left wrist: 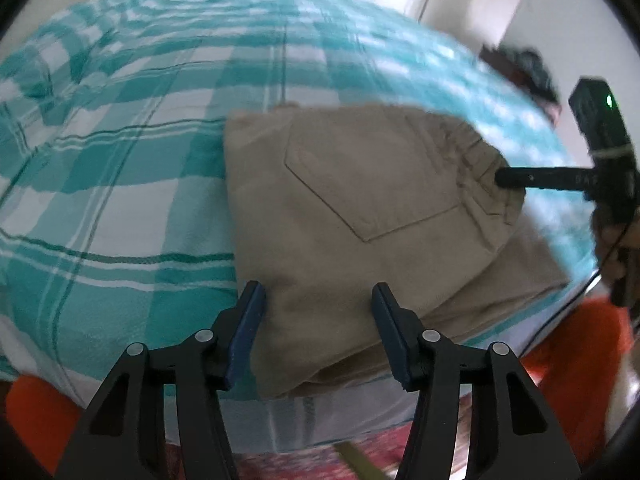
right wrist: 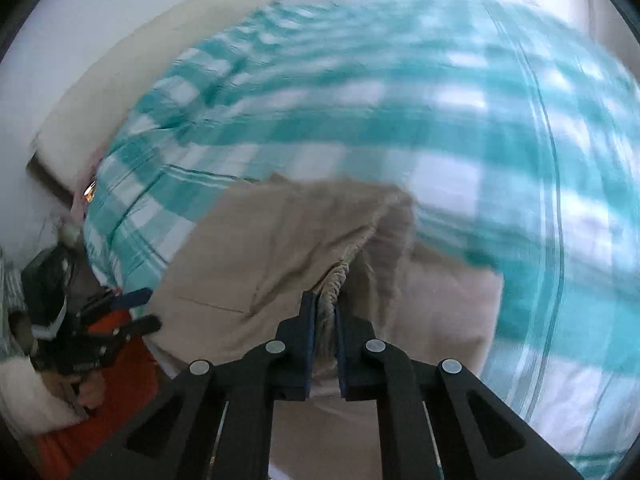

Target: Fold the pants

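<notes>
Pants [right wrist: 280, 240] waistband between right fingers [right wrist: 308, 320], below parted left fingers [left wrist: 248, 320].

You have the khaki pants [left wrist: 344, 208] lying folded on the teal-and-white checked bedspread [left wrist: 120, 152], near the bed's front edge and toward its right corner. The back pocket faces up, and the gathered elastic waistband [right wrist: 334, 280] points right, bunched and raised off the lower layers. The folded legs lie flat beneath.
</notes>
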`<state>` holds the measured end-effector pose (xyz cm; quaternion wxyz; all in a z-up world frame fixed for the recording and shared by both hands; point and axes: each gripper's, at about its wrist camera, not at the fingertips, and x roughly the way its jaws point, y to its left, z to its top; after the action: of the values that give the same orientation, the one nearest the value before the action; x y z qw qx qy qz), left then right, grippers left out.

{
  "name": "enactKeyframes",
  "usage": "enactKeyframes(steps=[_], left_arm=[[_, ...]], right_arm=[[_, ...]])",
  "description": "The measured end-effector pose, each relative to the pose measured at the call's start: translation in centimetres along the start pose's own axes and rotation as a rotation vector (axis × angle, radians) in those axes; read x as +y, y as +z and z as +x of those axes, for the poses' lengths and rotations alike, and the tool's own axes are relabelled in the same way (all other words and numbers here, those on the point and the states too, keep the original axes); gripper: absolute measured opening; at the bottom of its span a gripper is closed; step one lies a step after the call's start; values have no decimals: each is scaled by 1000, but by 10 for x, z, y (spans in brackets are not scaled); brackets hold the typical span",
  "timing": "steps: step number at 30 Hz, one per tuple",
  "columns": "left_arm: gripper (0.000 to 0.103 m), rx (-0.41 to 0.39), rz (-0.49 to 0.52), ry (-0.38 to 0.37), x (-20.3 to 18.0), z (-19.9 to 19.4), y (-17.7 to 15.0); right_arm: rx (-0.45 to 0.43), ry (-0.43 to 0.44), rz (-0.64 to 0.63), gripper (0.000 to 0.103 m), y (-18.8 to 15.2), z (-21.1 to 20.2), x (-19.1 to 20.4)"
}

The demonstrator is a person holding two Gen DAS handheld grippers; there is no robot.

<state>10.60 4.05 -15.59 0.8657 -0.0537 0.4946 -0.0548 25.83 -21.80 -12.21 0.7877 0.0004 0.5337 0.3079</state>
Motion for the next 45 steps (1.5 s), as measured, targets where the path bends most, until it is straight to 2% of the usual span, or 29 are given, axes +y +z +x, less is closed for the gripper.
enactKeyframes(steps=[1,2,3,4,6,8,12,15,17,19,21,23,25,27,31,34,37,40,42,45], left_arm=[[56,1,8,7,-1,2,-1],[56,-3,6,6,-1,1,-2],[56,-5,-4,-1,1,0,-2],[56,-3,-11,-8,3,0,-2],[56,-4,-20,-16,4,0,-2],[57,-8,-17,-8,3,0,-3],[57,-12,-23,-6,2,1,-3],[57,-14,-26,-10,3,1,-3],[58,-14,-26,-10,3,2,-3],[58,-14,-27,-10,3,2,-3],[58,-13,-30,-13,4,2,-3],[58,-6,-36,-24,6,0,-2],[57,2,-54,-36,10,-6,3],[57,-24,-101,-83,20,-21,11],[57,-111,-157,-134,39,-56,27],[61,-151,-171,-134,51,-72,31],[63,-150,-153,-105,54,-72,29],[64,-106,-92,-90,48,-62,22],[65,-76,6,-98,34,-59,12],[80,-71,177,-80,11,-62,-6]], right_arm=[[41,2,24,13,-7,11,-7],[50,7,40,13,-10,15,-11],[33,23,71,18,-13,13,-16],[2,59,125,28,-15,6,-23],[-47,60,213,45,-18,-8,-35],[-69,93,269,47,-23,-19,-46],[33,211,386,47,-37,-9,-58],[65,233,427,48,-45,4,-60],[57,240,439,52,-44,12,-60],[34,260,458,63,-38,22,-58],[15,275,478,63,-34,28,-57],[13,240,430,29,-26,29,-46],[29,214,390,24,-21,24,-38],[13,204,346,22,-14,11,-25],[-97,275,337,22,-4,-35,-13],[-150,285,367,22,-15,-67,-20],[-145,259,410,22,-38,-76,-34],[-112,219,475,22,-69,-63,-57],[-69,185,531,22,-89,-41,-72],[-87,188,571,24,-102,-29,-80]])
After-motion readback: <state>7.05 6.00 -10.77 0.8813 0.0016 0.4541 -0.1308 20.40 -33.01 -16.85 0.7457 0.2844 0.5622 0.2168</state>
